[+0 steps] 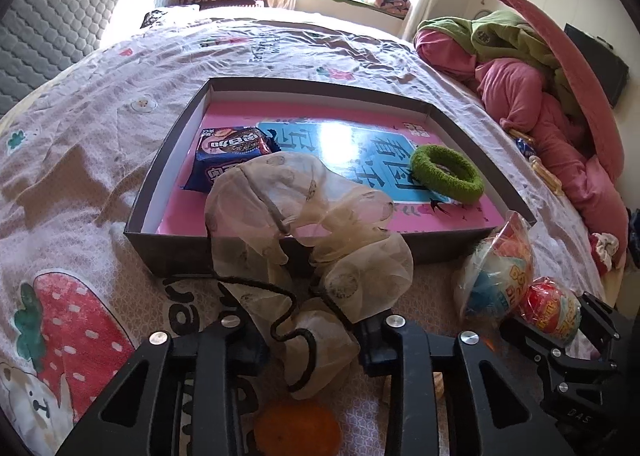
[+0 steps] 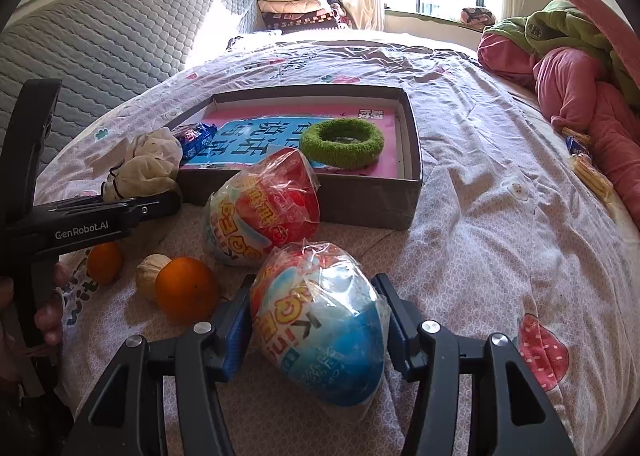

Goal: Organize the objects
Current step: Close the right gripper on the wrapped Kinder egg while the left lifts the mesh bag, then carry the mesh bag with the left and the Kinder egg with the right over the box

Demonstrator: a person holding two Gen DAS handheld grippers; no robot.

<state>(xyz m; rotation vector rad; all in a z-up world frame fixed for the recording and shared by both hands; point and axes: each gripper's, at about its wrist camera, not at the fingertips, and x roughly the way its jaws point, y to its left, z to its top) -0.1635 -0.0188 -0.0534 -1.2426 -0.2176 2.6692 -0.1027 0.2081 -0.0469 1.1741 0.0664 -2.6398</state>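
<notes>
Left hand-held gripper [image 1: 308,336]: clenched on a sheer beige scrunchie [image 1: 296,216], held above the near wall of the box [image 1: 160,184].

Right hand-held gripper [image 2: 316,320]: clamped on a wrapped toy egg [image 2: 324,332] resting on the bed [image 2: 500,216].

Second wrapped egg [image 2: 262,208]: found just before the box.

Box contents: green hair ring [image 2: 340,142], blue snack packet [image 1: 228,156].

Two oranges [image 2: 186,290]: placed on the bed, left.
</notes>
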